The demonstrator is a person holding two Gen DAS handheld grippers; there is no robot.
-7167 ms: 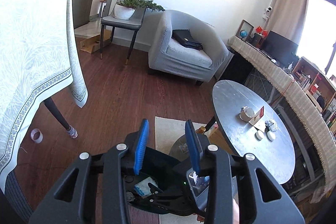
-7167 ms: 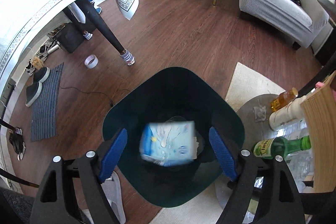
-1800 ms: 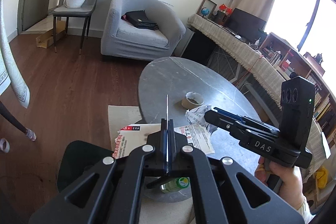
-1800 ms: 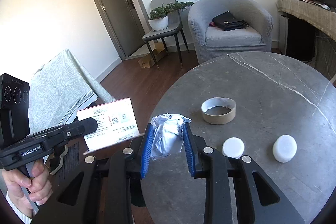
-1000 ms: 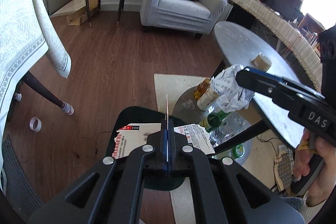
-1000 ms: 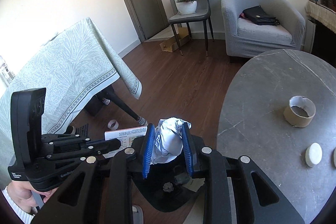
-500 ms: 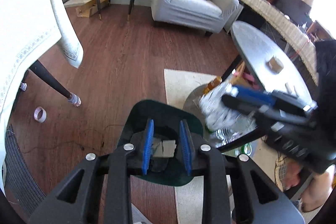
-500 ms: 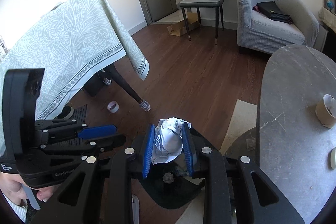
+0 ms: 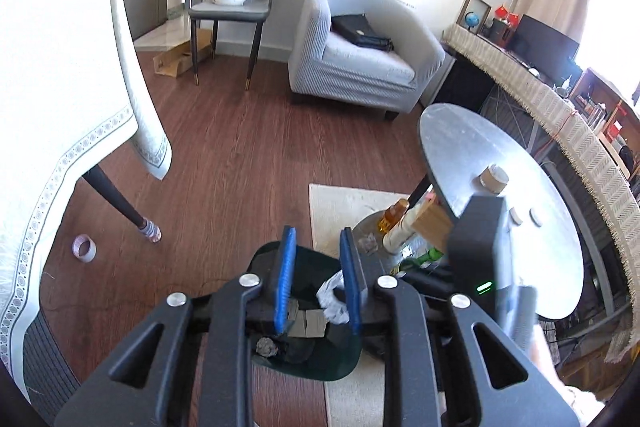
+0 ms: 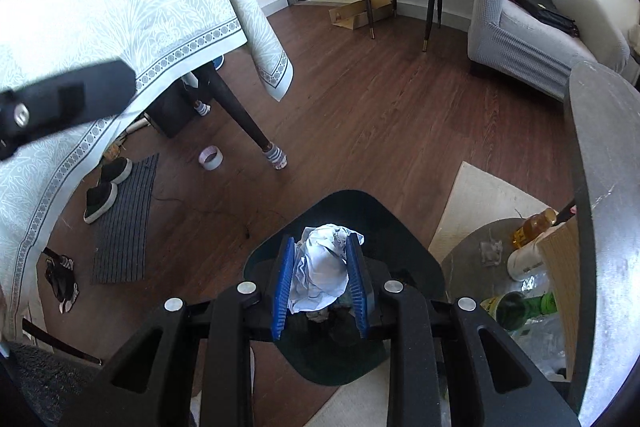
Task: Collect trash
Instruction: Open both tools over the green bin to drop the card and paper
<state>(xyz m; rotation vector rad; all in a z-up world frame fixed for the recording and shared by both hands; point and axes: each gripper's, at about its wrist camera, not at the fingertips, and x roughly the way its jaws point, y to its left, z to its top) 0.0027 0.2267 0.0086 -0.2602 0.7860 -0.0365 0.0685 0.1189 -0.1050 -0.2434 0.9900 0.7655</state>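
A dark green trash bin [image 10: 412, 259] stands on the wood floor beside the round table, with paper and scraps inside; it also shows in the left wrist view [image 9: 340, 363]. My right gripper [image 10: 320, 279] is shut on a crumpled white paper wad [image 10: 320, 271] and holds it right above the bin's opening. My left gripper [image 9: 318, 285] is open and empty above the bin. The wad [image 9: 332, 297] shows past its right finger. A folded paper [image 9: 306, 317] lies in the bin.
A round grey table [image 9: 480, 155] on the right carries a tape roll [image 9: 494, 179] and small white discs. Bottles [image 10: 532, 227] stand on a low shelf under it. A cloth-covered table [image 10: 100, 27], a tape ring [image 10: 211, 157], shoes and an armchair [image 9: 360, 63] surround the spot.
My left gripper opened and let its flat paper drop into the bin. My right gripper carried the wad from the table to just above the bin.
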